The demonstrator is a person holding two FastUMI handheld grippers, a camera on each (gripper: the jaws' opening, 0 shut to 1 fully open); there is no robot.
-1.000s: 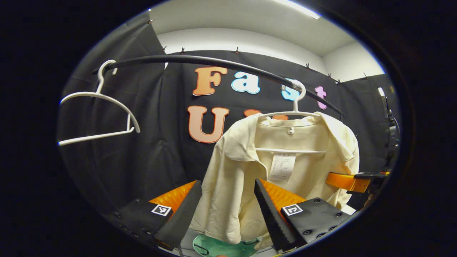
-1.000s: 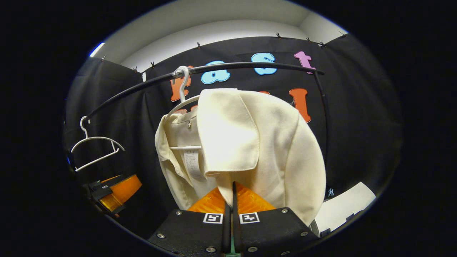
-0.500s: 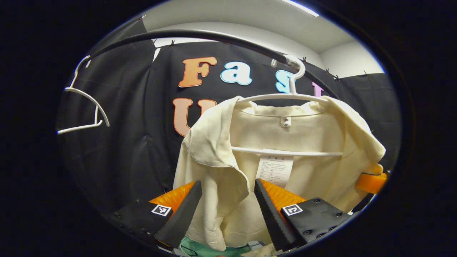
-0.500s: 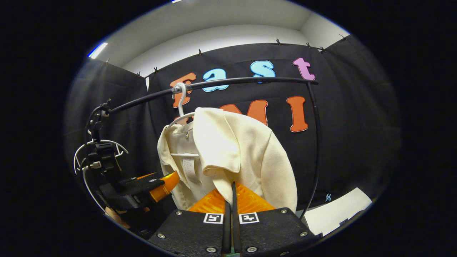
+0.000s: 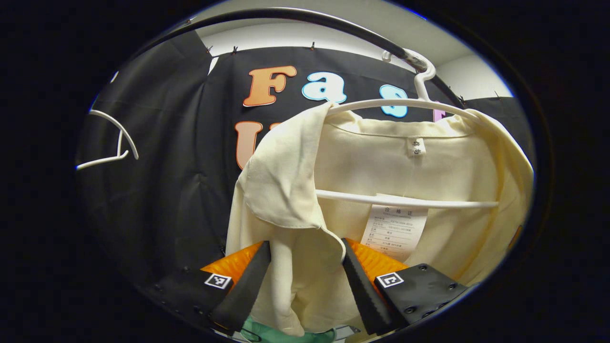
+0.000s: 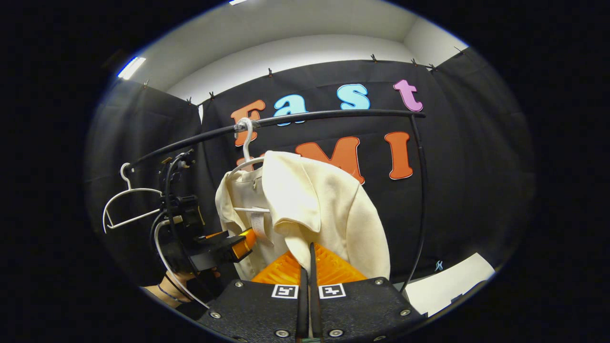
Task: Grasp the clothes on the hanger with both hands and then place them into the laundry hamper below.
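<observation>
In the left gripper view, the left gripper [image 5: 305, 281] points level at the shirt [image 5: 381, 190] on its hanger [image 5: 405, 102], its 2 fingers spread around the front edge. In the right gripper view, the right gripper [image 6: 307, 271] is clamped on the shirt's [image 6: 314, 205] hem below the rail [image 6: 333, 115], and the left gripper [image 6: 224, 245], held by a hand [image 6: 178, 281], reaches in from the left.

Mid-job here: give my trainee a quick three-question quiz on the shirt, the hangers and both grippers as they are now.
1. True or false: the left gripper is open with shirt fabric between its fingers.
2. What does the right gripper hold?
A. spare hanger
B. the shirt
C. the rail
3. Fill in: the shirt hangs on a white ____.

Key: 1 true; 2 B; 3 hanger.
</observation>
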